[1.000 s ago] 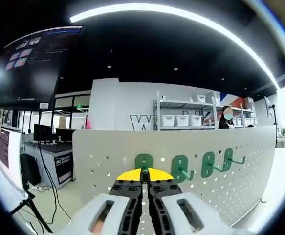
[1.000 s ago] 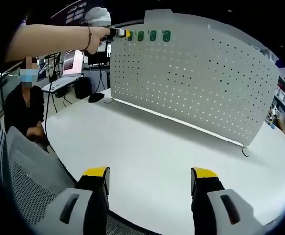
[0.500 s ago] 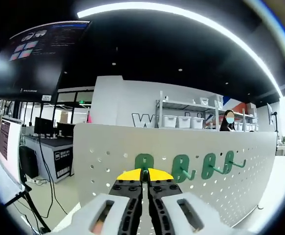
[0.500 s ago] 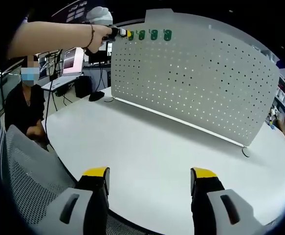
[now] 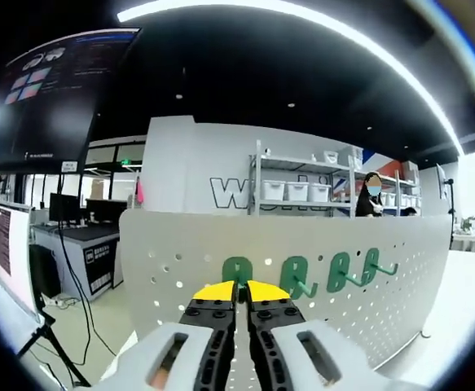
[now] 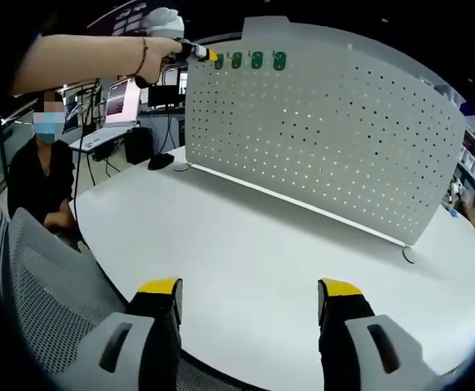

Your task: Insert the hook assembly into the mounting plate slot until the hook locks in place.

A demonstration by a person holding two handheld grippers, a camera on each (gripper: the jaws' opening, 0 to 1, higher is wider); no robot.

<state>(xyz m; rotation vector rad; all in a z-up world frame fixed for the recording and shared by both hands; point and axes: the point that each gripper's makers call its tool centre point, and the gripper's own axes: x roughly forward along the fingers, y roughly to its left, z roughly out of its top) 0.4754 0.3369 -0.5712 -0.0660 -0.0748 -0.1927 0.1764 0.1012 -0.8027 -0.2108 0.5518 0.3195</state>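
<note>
A white pegboard mounting plate [image 6: 327, 130] stands upright on the white table [image 6: 245, 244]. Several green hooks hang in a row along its top edge [image 6: 257, 59]. In the left gripper view my left gripper [image 5: 239, 291] is shut, its yellow tips right in front of the leftmost green hook [image 5: 237, 269], whose prong is hidden between the jaws. The other hooks [image 5: 337, 271] stick out to the right of it. The right gripper view shows a person's arm holding the left gripper [image 6: 196, 54] at that top left corner. My right gripper [image 6: 253, 293] is open, low over the table's near side, holding nothing.
A seated person [image 6: 46, 175] and a grey mesh chair [image 6: 50, 301] are at the table's left. Desks with monitors [image 5: 9, 244] stand behind the pegboard [image 5: 180, 244], and shelving with white bins [image 5: 298, 191] lines the far wall.
The left gripper view has drifted slightly, while its tips stay at the leftmost hook. The right gripper has not moved.
</note>
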